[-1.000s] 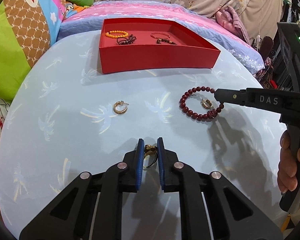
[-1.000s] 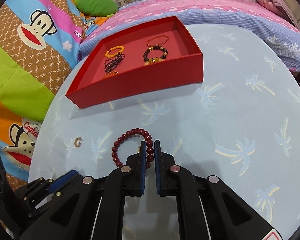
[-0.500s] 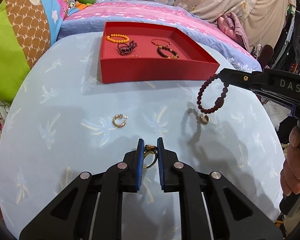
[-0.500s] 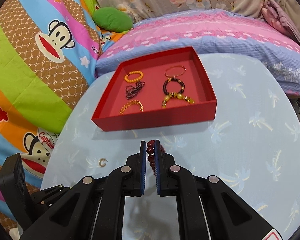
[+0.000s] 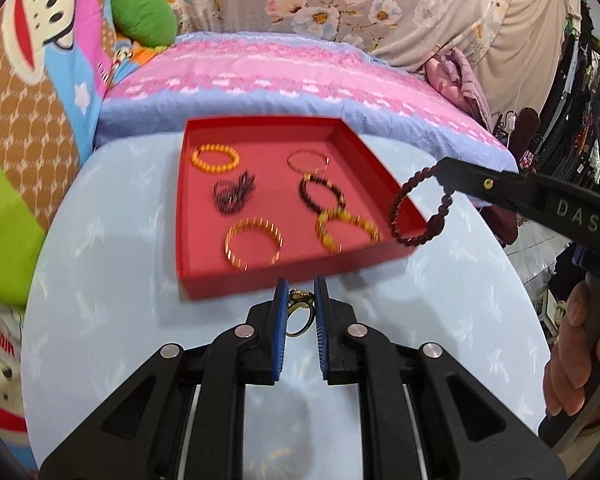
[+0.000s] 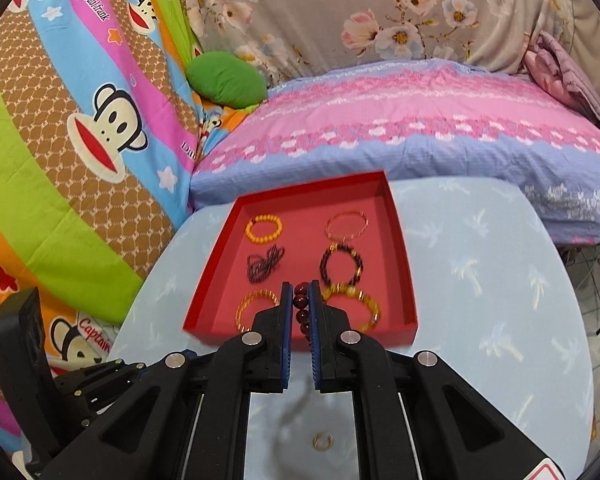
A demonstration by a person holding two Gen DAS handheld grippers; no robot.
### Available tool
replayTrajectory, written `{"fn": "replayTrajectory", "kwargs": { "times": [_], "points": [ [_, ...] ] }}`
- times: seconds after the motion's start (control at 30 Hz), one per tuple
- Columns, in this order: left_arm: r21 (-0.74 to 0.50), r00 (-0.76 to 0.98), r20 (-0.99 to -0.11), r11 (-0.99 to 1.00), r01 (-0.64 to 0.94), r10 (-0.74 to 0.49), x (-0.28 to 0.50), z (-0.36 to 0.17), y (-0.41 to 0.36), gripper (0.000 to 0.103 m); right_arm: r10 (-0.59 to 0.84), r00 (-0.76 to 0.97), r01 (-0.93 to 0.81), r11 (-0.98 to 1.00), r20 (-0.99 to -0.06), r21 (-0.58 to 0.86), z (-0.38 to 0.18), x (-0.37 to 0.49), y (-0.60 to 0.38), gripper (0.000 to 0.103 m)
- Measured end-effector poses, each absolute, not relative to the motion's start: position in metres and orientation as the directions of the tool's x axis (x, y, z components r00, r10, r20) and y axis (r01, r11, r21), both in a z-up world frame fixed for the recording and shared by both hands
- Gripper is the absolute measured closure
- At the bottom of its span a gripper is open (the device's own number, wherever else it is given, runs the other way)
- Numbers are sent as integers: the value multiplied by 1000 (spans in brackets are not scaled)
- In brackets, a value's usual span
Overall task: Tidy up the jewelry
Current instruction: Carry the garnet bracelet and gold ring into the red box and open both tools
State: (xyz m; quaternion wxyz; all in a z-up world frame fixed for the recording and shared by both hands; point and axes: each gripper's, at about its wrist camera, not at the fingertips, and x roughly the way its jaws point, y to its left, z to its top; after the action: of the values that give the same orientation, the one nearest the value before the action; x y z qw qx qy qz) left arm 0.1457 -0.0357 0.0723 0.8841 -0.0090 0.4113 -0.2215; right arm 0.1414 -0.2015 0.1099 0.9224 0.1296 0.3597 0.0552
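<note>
Change: both grippers have risen off the pale blue table [image 5: 100,264] and come toward the red tray [image 5: 284,276], each carrying a piece; a second ago the dark red bead bracelet [image 5: 418,208] lay flat on the cloth and the gold ring [image 5: 299,312] sat low over it.

Left gripper [image 5: 300,312]: blue pads clamped on the gold ring, which stands upright between them, just short of the tray's near wall.

Right gripper [image 6: 300,312]: jaws pressed together on a short run of the bracelet's beads; in the left wrist view the rest of the loop hangs free below the fingertips, over the tray's near right corner.

Hand: a person's fingers [image 5: 576,344] wrap the right gripper's handle at the right edge of the left wrist view.

Tray contents: orange bead bracelet [image 5: 215,159] far left, thin pink bangle [image 5: 308,161] far right, dark tangled chain [image 5: 234,193] mid left, black bead bracelet [image 5: 321,197] mid right, gold bangle [image 5: 253,243] near left, yellow bead bracelet [image 5: 346,229] near right.

Left on table: one small gold hoop earring [image 6: 323,440] lies on the cloth below the right gripper, well apart from the tray.

Meaning for task: pick-up looks done for both pieces and the carry is under way; what I judge remains is to set each into a bare patch of red floor and let go.

Risk: the hanging loop could catch the tray wall or drape over the yellow beads if lowered at the corner.
</note>
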Motion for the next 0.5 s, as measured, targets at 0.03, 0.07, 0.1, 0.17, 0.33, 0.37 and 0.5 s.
{"fn": "replayTrajectory", "kwargs": {
  "times": [0.03, 0.07, 0.1, 0.17, 0.33, 0.37, 0.5],
  "points": [
    [-191, 569, -720, 901, 389, -398, 154, 76, -40, 90, 193, 737, -7, 961, -648, 277, 111, 146, -203, 96],
    [-186, 575, -715, 901, 393, -398, 162, 79, -44, 90, 189, 740, -4, 961, -646, 276, 111, 154, -205, 96],
    [-185, 577, -712, 900, 396, -400, 169, 81, -47, 90, 187, 741, -2, 961, -645, 277, 111, 162, -207, 96],
    [-183, 579, -709, 899, 399, -402, 188, 83, -54, 90, 187, 740, 3, 960, -647, 281, 110, 176, -211, 96],
    [-194, 566, -717, 897, 398, -406, 226, 80, -69, 90, 195, 724, 19, 953, -661, 302, 101, 214, -220, 96],
    [-198, 560, -721, 896, 397, -408, 235, 78, -73, 90, 196, 720, 24, 952, -666, 306, 98, 223, -222, 96],
    [-210, 536, -739, 895, 393, -409, 259, 66, -83, 90, 208, 705, 42, 942, -678, 333, 86, 252, -228, 96]
  ]
}}
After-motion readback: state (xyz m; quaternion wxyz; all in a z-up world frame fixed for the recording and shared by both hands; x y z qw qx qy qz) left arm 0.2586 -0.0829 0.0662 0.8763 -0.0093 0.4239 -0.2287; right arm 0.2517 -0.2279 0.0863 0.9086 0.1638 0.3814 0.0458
